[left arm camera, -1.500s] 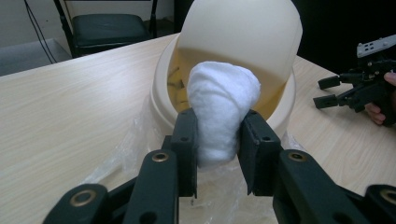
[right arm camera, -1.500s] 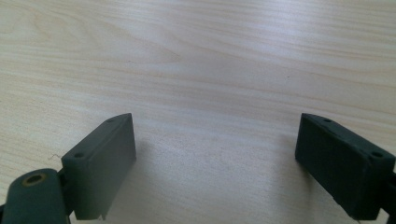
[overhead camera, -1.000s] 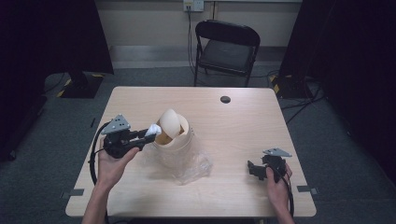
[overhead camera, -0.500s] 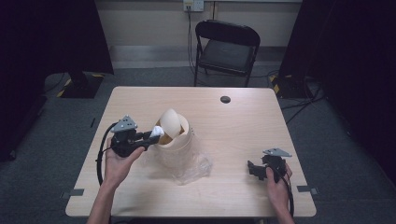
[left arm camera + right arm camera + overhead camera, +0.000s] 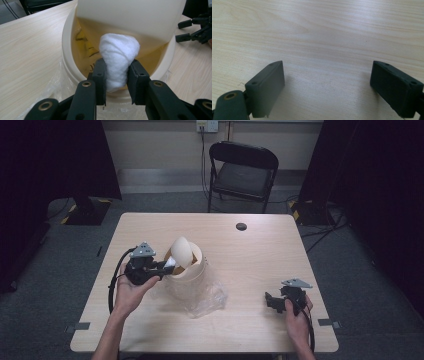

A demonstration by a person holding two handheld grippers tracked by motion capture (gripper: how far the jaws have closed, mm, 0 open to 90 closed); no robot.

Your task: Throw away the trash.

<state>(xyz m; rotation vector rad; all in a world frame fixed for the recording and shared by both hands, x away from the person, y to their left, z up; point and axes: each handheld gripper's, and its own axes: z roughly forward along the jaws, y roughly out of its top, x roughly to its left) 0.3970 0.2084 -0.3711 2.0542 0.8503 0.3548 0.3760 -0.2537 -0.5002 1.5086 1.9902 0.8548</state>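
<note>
A cream round container [image 5: 192, 270] stands mid-table on a clear plastic bag [image 5: 207, 297], its oval lid [image 5: 181, 251] tipped up. My left gripper [image 5: 167, 266] is at the container's left rim, shut on a white wad of tissue [image 5: 117, 61]. In the left gripper view the wad sits over the container's opening [image 5: 75, 45], whose inside looks yellowish. My right gripper [image 5: 272, 301] rests low at the table's front right, jaws wide open over bare wood [image 5: 324, 50] with nothing between them.
A small black disc [image 5: 241, 226] lies near the table's far edge. A black folding chair [image 5: 242, 172] stands behind the table. A cable [image 5: 114, 287] loops from the left gripper. The right gripper also appears in the distance in the left gripper view [image 5: 197, 27].
My left gripper has moved right and slightly toward the container, bringing the white wad to its rim. The right gripper has stayed in place.
</note>
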